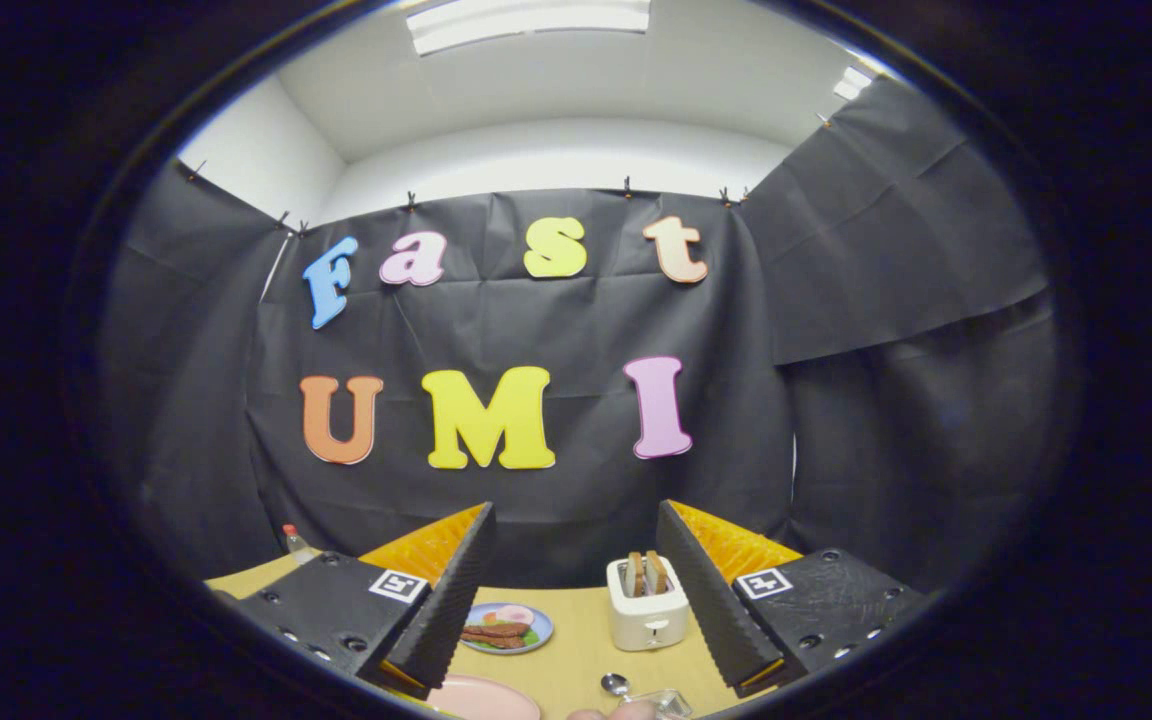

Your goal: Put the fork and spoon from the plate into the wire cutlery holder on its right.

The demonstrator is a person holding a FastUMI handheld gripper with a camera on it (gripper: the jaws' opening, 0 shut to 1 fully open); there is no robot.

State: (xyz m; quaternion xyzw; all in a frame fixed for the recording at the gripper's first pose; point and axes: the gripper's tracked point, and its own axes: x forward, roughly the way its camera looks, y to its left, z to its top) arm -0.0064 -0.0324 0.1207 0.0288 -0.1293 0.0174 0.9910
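My gripper (574, 510) is open, held high above the wooden table (576, 650), with nothing between its fingers. Low between the fingers lies the rim of a pink plate (481, 698). To the right of that plate I see the bowl of a spoon (616, 685), and beside it a small piece of what looks like the wire cutlery holder (666, 703), mostly hidden. A fingertip of a person's hand (621, 713) shows just below the spoon.
A white toaster (646, 605) with slices of toast stands beyond the spoon, near the right finger. A blue plate with food (506, 627) sits near the left finger. A small bottle (293, 540) stands at the table's far left by the black cloth wall.
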